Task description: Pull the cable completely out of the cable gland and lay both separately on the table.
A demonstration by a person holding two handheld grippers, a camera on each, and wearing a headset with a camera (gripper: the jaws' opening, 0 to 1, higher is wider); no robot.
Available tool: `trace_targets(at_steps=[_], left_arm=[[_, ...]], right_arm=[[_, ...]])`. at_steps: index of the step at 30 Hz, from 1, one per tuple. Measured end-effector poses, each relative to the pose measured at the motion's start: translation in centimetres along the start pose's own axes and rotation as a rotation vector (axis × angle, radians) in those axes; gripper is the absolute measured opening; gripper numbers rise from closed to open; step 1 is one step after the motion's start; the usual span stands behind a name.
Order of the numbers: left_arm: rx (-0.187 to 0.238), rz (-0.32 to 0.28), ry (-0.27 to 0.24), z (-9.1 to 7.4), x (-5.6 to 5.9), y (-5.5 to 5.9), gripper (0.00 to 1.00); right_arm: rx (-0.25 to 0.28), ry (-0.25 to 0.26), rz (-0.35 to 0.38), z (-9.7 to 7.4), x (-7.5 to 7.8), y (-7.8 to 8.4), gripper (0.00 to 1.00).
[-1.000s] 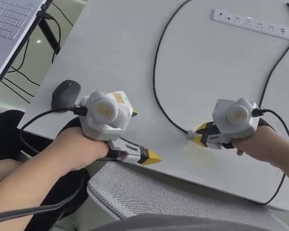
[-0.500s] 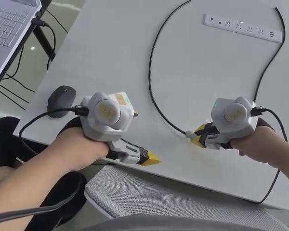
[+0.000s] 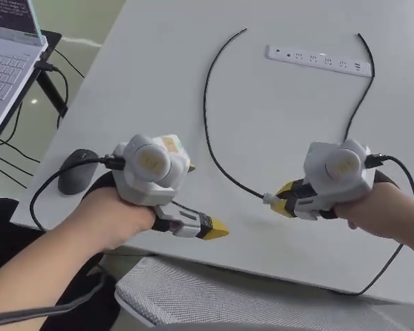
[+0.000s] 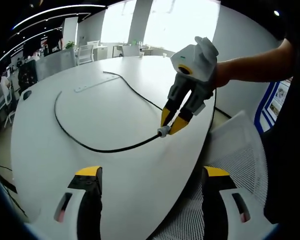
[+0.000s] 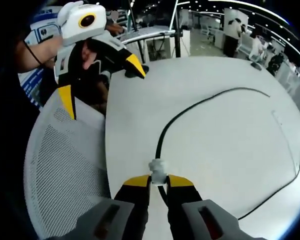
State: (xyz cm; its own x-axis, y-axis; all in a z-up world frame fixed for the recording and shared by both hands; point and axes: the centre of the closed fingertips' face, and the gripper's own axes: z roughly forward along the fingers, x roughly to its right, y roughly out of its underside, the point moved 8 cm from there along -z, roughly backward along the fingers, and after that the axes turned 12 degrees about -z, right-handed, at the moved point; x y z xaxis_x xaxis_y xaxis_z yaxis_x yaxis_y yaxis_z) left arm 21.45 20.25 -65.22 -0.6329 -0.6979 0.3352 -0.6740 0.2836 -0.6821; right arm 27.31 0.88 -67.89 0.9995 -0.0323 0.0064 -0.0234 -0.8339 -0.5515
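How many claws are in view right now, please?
2. The left claw hangs open at the near edge of the table; the right claw is shut on the cable beside the gland.

The white table [image 3: 159, 83] is broad and rounded, its top plain and bright. Toward the far side a long white power strip [image 3: 319, 60] lies flat. A black cord [image 3: 361, 100] passes its right end and curves toward the near edge. A dark mouse [image 3: 76, 171] sits on the table close to the left edge. Off that side an open silver laptop [image 3: 3, 62] rests tilted on a black stand [image 3: 52, 93], with a black lead plugged into its side. A grey mesh chair [image 3: 214, 296] sits against the near edge. In the left gripper view, big bright windows [image 4: 175, 25] and office desks [image 4: 85, 52] stand beyond the table.
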Motion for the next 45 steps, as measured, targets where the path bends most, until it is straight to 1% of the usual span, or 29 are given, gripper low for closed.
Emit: trace_targets(at_steps=[2,5,7,8,10,13,16,18,22,23,25,27,30,32,35,36,38,40,43,45], left_arm=[[0.009,0.013,0.004,0.0,0.2,-0.4,0.82],[0.008,0.021,0.007,0.0,0.3,-0.9,0.82],[0.019,0.039,0.013,-0.1,0.5,-1.5,0.82],[0.019,0.038,0.015,-0.1,0.5,-1.7,0.81],[0.026,0.044,0.028,0.0,0.6,-2.2,0.80],[0.031,0.036,0.049,0.3,0.6,-3.0,0.79],[0.036,0.057,0.059,0.6,0.9,-3.6,0.78],[0.035,0.069,0.065,0.8,1.0,-3.8,0.77],[0.045,0.095,0.097,1.2,1.4,-4.2,0.75],[0.053,0.101,0.106,1.3,1.5,-4.3,0.74],[0.052,0.100,0.122,1.6,1.7,-4.4,0.73],[0.062,0.080,0.140,1.8,1.9,-4.5,0.73],[0.071,0.090,0.154,2.0,2.2,-4.7,0.71],[0.089,0.111,0.171,2.1,2.5,-5.0,0.69],[0.097,0.117,0.190,2.2,2.7,-5.1,0.68],[0.105,0.122,0.206,2.2,2.9,-5.2,0.67],[0.111,0.108,0.221,2.3,3.0,-5.2,0.66],[0.140,0.104,0.242,2.3,3.3,-5.4,0.64],[0.150,0.099,0.268,2.3,3.5,-5.3,0.60],[0.159,0.111,0.285,2.4,3.8,-5.3,0.58]], right_arm=[[0.006,0.005,-0.010,-0.7,-0.1,-0.4,0.07],[0.021,0.008,-0.009,-1.6,-0.1,-1.2,0.07],[0.035,0.004,-0.004,-2.0,-0.2,-1.7,0.07],[0.037,0.002,-0.005,-2.2,-0.2,-2.0,0.07],[0.040,0.000,-0.022,-2.6,-0.3,-2.6,0.07],[0.045,-0.006,-0.039,-3.1,-0.3,-3.3,0.07],[0.041,-0.012,-0.064,-3.5,-0.5,-3.9,0.07],[0.042,-0.015,-0.071,-3.7,-0.6,-4.2,0.07],[0.049,-0.020,-0.084,-4.3,-0.8,-4.7,0.07],[0.049,-0.020,-0.090,-4.4,-0.9,-4.7,0.07],[0.051,-0.019,-0.095,-4.7,-0.9,-4.8,0.07],[0.054,-0.021,-0.099,-5.0,-1.0,-4.9,0.07],[0.046,-0.025,-0.116,-5.4,-1.3,-5.0,0.07],[0.040,-0.022,-0.130,-5.7,-1.4,-5.0,0.07],[0.040,-0.026,-0.153,-6.1,-1.7,-5.0,0.07],[0.042,-0.028,-0.158,-6.2,-1.7,-5.1,0.07],[0.048,-0.031,-0.170,-6.4,-1.9,-5.2,0.07],[0.057,-0.037,-0.182,-6.6,-2.0,-5.2,0.07],[0.067,-0.040,-0.194,-6.8,-2.1,-5.3,0.07],[0.076,-0.043,-0.202,-7.0,-2.2,-5.2,0.07]])
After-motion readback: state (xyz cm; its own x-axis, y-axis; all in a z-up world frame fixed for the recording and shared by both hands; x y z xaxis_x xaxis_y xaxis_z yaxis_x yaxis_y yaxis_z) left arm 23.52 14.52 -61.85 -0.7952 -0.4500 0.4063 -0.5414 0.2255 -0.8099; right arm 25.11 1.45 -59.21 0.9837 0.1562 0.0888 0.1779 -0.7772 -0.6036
